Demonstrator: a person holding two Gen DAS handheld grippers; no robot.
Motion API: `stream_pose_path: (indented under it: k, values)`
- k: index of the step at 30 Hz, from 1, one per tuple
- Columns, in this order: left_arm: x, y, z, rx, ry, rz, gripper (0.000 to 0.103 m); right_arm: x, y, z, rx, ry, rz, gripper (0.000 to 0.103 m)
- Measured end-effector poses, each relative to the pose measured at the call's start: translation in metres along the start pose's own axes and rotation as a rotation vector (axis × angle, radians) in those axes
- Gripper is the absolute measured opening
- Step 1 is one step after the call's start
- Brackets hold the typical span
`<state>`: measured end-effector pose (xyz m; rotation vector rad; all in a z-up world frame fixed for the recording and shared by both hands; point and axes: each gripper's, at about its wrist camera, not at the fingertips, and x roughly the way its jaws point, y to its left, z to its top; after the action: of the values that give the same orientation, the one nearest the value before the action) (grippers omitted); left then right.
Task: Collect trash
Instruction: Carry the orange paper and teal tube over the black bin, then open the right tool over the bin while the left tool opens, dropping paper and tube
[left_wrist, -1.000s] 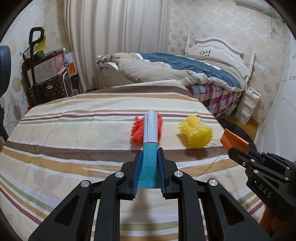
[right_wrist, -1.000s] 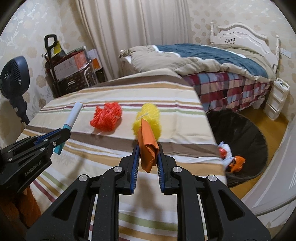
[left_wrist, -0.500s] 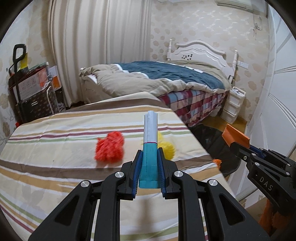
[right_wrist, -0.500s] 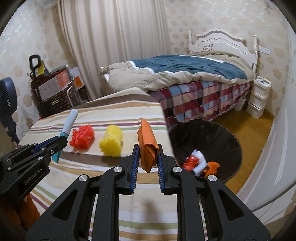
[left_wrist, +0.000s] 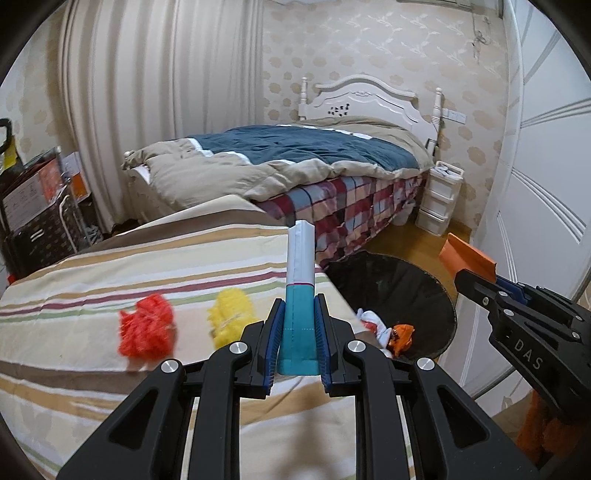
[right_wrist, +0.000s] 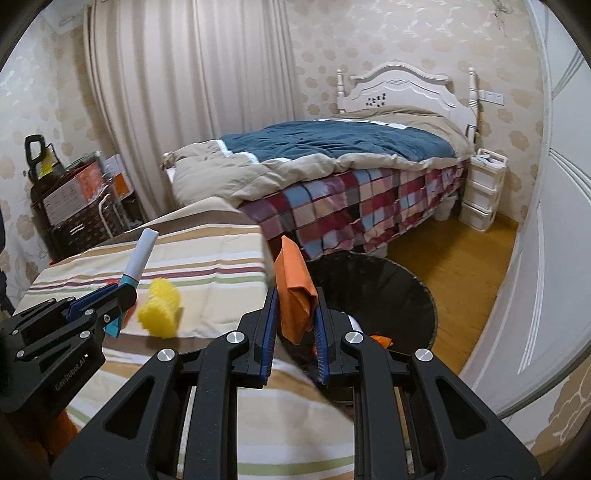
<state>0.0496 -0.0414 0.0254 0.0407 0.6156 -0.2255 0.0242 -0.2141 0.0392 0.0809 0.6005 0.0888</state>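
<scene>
Two hand-held grippers hang above the edge of a striped bedspread (left_wrist: 110, 266), each carrying a piece of trash. The left gripper (left_wrist: 297, 334) is clamped on a teal-and-white tube-shaped wrapper (left_wrist: 300, 280) that stands up between its blue pads; the right gripper (right_wrist: 293, 325) is closed tight on a folded orange packet (right_wrist: 295, 288). Ahead and to the right of both tools sits a black trash bin (left_wrist: 399, 288) on the wooden floor, with white and orange scraps already inside. Two loose items lie on the bedspread to the left of the left gripper — a red fluffy ball (left_wrist: 147, 328) and, nearer the tool, a yellow fluffy ball (left_wrist: 231, 314).
</scene>
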Motion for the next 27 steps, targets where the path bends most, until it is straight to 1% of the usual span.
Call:
stream_pose_path:
  k: [16,27]
  values:
    - [0.076,-0.051,0.029,0.045,0.051,-0.044,0.019,0.055,-0.057,0.013,0.070,0.030,-0.082,0.018]
    - [0.119,-0.072,0.040,0.078,0.088,-0.029,0.020,0.089,-0.087,0.016,0.115,0.058,-0.112,0.018]
